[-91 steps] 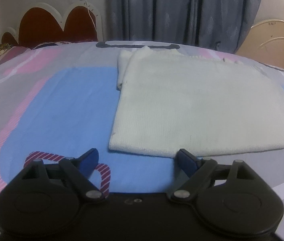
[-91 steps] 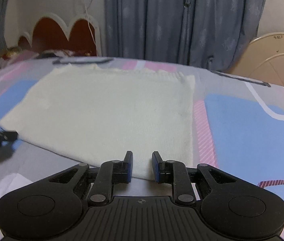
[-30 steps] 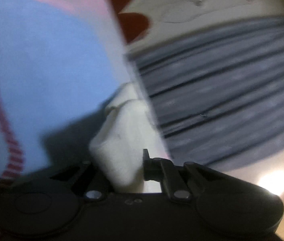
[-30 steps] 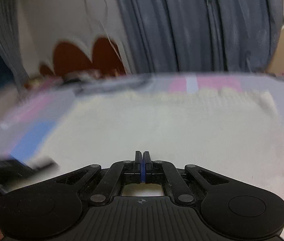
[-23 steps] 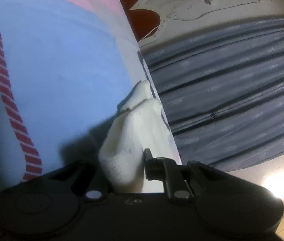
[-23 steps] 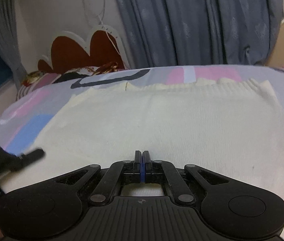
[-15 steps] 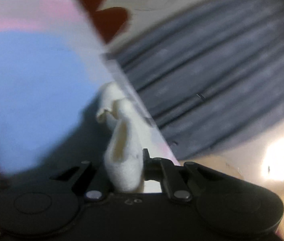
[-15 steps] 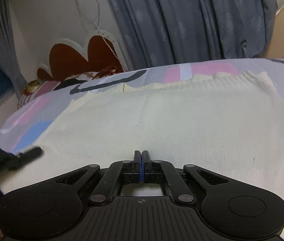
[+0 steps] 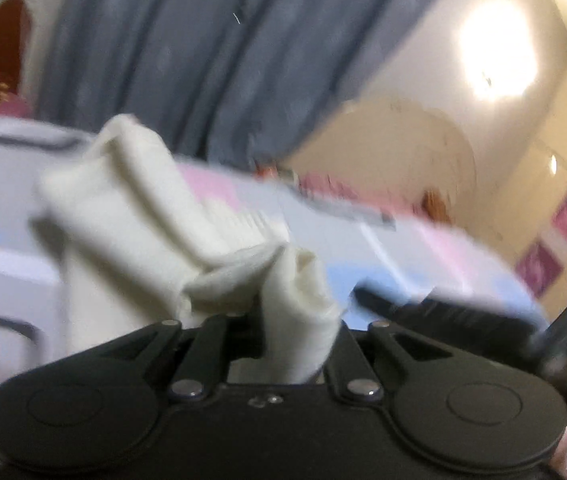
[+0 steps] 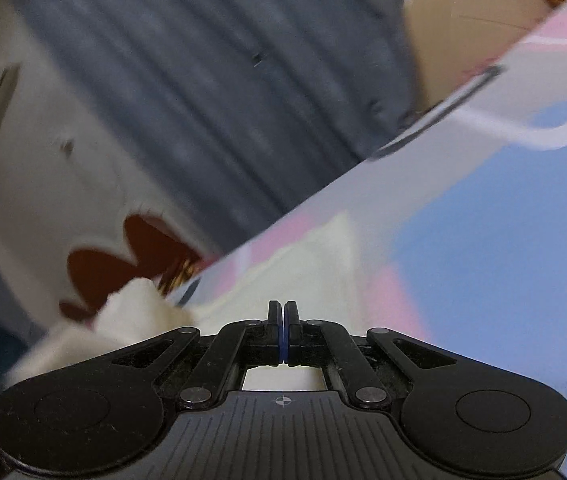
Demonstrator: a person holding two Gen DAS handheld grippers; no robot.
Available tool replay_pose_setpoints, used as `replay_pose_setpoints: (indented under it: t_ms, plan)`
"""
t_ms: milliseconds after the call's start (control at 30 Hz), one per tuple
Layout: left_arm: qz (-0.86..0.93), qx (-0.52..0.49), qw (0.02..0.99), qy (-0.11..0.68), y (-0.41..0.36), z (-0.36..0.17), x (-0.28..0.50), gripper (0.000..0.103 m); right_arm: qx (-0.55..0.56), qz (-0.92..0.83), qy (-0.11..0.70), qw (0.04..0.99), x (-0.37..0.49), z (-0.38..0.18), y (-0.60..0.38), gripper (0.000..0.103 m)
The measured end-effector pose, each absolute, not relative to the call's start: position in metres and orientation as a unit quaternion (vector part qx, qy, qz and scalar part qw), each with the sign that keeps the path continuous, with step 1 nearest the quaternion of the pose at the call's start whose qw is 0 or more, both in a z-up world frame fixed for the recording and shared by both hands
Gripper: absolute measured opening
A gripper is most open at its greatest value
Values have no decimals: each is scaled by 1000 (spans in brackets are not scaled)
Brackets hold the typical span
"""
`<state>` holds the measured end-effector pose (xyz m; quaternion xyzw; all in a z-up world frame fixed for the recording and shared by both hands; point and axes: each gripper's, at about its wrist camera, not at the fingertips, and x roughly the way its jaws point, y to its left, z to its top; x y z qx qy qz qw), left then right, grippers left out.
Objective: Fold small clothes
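Note:
A cream knit garment [image 9: 131, 216] lies on a bed with a blue, pink and grey sheet [image 9: 423, 248]. My left gripper [image 9: 283, 320] is shut on a bunched corner of the garment and holds it lifted, with folds hanging back toward the bed. My right gripper [image 10: 284, 332] is shut, its blue pads pressed together at the garment's edge [image 10: 307, 276]; whether cloth is pinched between them cannot be told. The right gripper's dark body [image 9: 483, 320] shows at the right of the left wrist view. Both views are tilted and blurred.
Grey-blue curtains [image 9: 203, 60] hang behind the bed. A red scalloped headboard [image 10: 123, 264] stands at the left. A cream curved footboard [image 9: 403, 152] is at the right, below a bright wall lamp [image 9: 495, 52].
The left gripper has swung round to the right with the garment corner raised. The right gripper has rolled sideways and lifted; the garment no longer lies flat.

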<state>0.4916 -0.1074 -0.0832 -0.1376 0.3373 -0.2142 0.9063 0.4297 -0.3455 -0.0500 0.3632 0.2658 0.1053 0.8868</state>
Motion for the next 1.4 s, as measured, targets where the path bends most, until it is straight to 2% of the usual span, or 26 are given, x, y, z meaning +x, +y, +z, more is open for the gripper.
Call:
replay_pose_setpoints:
  t_ms: [33, 100, 167, 200, 233, 300, 400, 533, 833, 1000, 1100, 1133, 1200, 1300, 1400]
  plan:
    - [-221, -120, 900, 356, -124, -95, 492, 22, 360, 104, 265, 888, 424, -49, -357, 0]
    - [-231, -105, 892, 374, -147, -106, 486, 54, 351, 96, 266, 893, 413, -46, -374, 0]
    - [-256, -120, 893, 351, -149, -102, 472, 70, 347, 85, 266, 895, 404, -46, -386, 5]
    - [-262, -128, 891, 347, -144, -98, 467, 70, 347, 81, 264, 896, 400, -46, -392, 16]
    - [-265, -134, 890, 347, -139, -93, 462, 70, 348, 79, 261, 897, 397, -47, -394, 33]
    - [-257, -162, 896, 323, -112, -84, 457, 70, 350, 89, 258, 896, 391, -48, -393, 37]
    - [-207, -184, 916, 291, -68, -75, 466, 70, 339, 124, 260, 895, 396, -45, -380, 37]
    - [-141, -203, 922, 299, -26, -84, 498, 69, 310, 164, 275, 895, 414, -50, -349, 37]
    - [-113, -195, 912, 341, -11, -109, 521, 68, 252, 199, 338, 885, 467, -75, -314, 37]
    - [-115, -209, 911, 337, 3, -120, 511, 68, 238, 212, 353, 880, 480, -78, -305, 37]
    - [-120, -217, 906, 342, 2, -126, 516, 67, 216, 211, 356, 884, 480, -76, -294, 18]
    - [-122, -218, 907, 340, 2, -124, 516, 67, 207, 207, 352, 889, 479, -74, -289, 15]
    - [-130, -212, 908, 336, 0, -120, 516, 67, 180, 202, 336, 902, 471, -68, -283, 14]
    - [-150, -192, 911, 332, -9, -112, 520, 67, 203, 197, 310, 908, 452, -57, -296, 13]
    - [-164, -160, 903, 365, -25, -119, 529, 67, 223, 183, 323, 902, 448, -70, -309, 13]
